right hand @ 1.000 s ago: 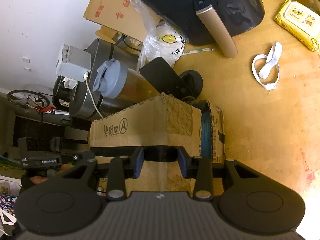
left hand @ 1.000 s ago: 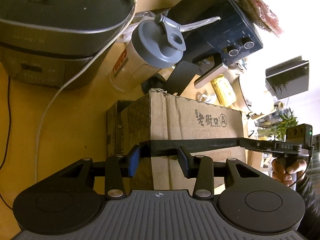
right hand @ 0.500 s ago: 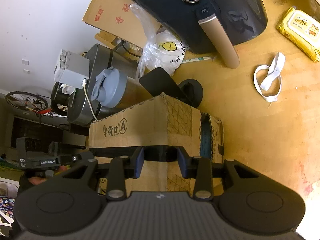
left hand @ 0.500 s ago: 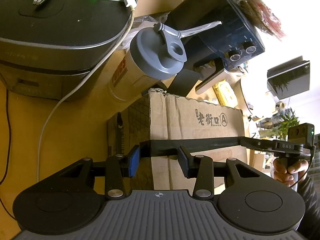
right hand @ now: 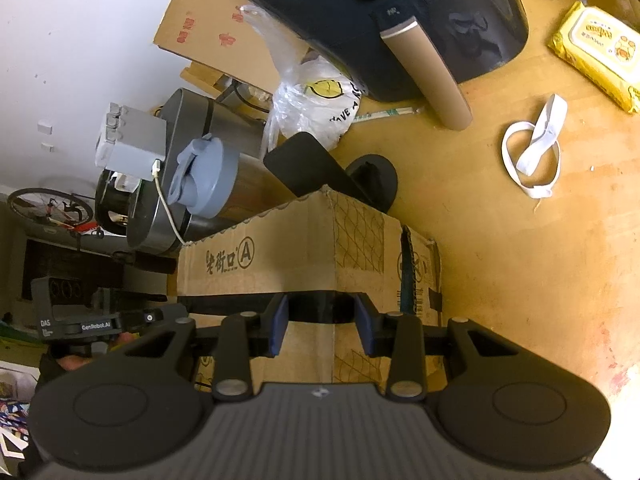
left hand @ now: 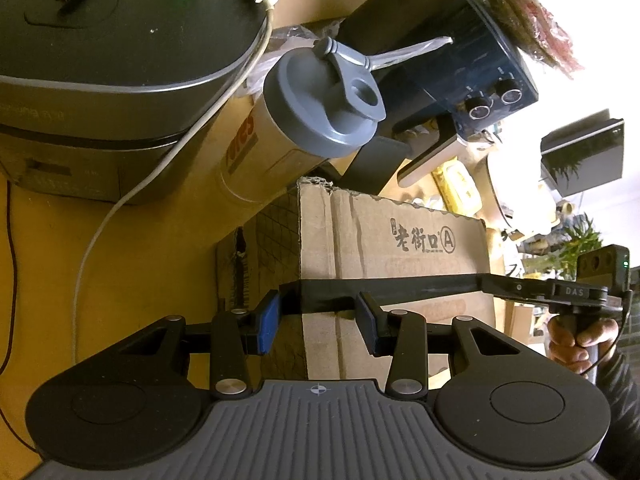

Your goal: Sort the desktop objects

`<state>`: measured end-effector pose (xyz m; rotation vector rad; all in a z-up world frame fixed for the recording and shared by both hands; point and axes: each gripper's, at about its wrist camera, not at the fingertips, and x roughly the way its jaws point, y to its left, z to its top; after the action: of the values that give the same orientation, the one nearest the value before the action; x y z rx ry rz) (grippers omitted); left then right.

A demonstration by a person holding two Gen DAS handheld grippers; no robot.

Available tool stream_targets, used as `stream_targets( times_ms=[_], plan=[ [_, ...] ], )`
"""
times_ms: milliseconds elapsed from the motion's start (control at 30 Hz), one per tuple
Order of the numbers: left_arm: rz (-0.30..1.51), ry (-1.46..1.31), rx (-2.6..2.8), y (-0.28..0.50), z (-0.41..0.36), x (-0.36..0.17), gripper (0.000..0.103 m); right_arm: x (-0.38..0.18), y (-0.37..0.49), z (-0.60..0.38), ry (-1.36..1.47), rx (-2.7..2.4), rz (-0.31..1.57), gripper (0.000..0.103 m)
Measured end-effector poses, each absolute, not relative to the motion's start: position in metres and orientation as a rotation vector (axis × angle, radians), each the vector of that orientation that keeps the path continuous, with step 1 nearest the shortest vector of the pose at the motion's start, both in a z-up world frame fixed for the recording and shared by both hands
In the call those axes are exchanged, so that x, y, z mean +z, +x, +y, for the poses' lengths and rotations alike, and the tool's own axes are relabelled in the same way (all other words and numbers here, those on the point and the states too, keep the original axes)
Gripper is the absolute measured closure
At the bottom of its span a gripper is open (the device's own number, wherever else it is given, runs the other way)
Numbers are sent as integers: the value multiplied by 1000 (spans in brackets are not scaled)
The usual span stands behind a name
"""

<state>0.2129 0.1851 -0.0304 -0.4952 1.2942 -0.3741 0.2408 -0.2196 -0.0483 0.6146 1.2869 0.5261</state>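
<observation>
Bench lies wide and bare off my right side; the left side is hemmed in by the cooker and the shaker bottle. The cardboard box stands between my claws, its long axis running from one to the other. My left claw gapes at one box corner, my right claw at the other, pads apart, neither squeezing.

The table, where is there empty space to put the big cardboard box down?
Bare wood lies right of the cardboard box, below the white strap loop. Another patch sits left of it, beside the white cable. Behind the box, the shaker bottle, air fryer and plastic bag crowd together.
</observation>
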Motion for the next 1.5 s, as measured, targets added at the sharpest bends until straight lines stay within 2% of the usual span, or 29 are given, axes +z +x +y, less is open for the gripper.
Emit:
stream_targets(
  times_ms=[633, 700, 733, 767, 800, 833, 1500],
  plan=[
    [1298, -508, -357, 216, 182, -42, 63, -63, 240, -222, 639, 529, 1289, 72],
    [1298, -516, -354, 216, 182, -43, 61, -64, 239, -223, 643, 527, 1288, 68],
    [1303, -526, -349, 216, 183, -43, 57, -65, 239, -222, 646, 520, 1287, 51],
    [1310, -530, -340, 217, 183, -44, 38, -65, 239, -221, 649, 513, 1287, 19],
    [1315, -529, -328, 217, 182, -46, 7, -66, 239, -220, 651, 506, 1287, 3],
    [1311, -513, -310, 216, 182, -46, 0, -66, 238, -220, 654, 499, 1286, 0],
    [1286, -499, -275, 196, 179, -38, 0, -64, 218, -213, 670, 459, 1280, 0]
  ],
)
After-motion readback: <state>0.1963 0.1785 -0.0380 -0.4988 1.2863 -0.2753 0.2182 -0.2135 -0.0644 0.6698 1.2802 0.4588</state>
